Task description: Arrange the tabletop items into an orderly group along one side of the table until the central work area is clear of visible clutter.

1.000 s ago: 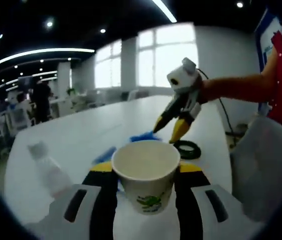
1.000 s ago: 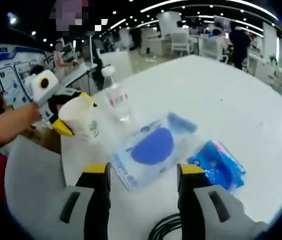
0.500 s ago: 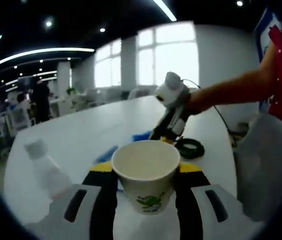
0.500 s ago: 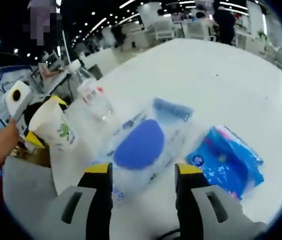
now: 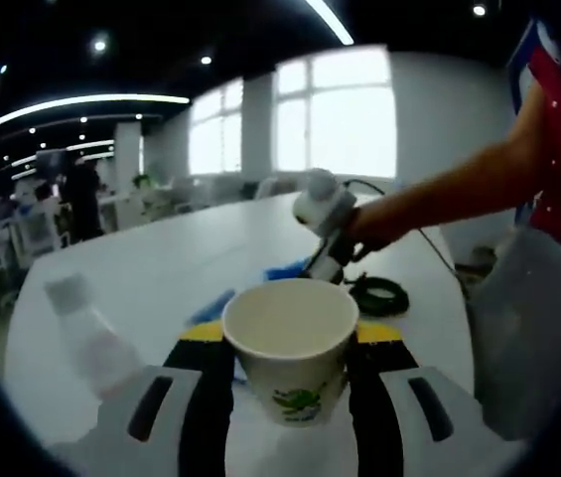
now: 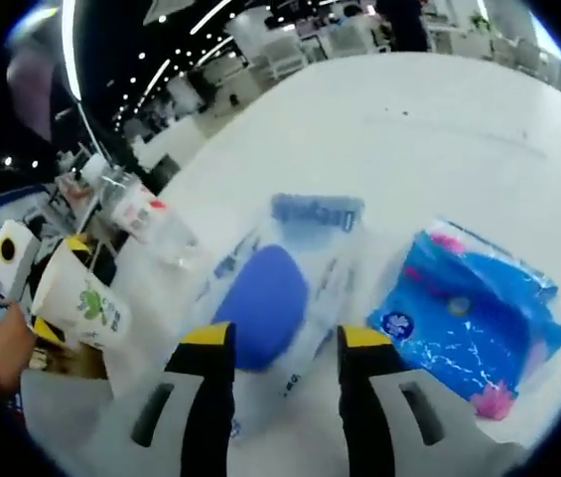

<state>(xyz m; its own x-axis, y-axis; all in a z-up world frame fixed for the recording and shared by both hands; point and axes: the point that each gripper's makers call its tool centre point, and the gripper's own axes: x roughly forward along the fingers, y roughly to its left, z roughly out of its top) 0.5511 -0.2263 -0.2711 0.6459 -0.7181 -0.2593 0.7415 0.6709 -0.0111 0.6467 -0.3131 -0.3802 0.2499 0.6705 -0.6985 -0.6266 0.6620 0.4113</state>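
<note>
The white table (image 6: 479,119) carries the clutter. At 12 o'clock from the right gripper (image 6: 272,343) — jaws wide, straddling it — lies a clear pouch with a blue pad (image 6: 265,298); a blue tissue pack (image 6: 469,313) sits at 2 o'clock, a water bottle (image 6: 146,214) at 10. The left gripper (image 5: 290,343) clamps a paper cup (image 5: 290,343).

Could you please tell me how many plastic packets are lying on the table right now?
2: a clear packet between the right gripper's jaws, and a blue packet beside it. Others may be hidden.
</note>
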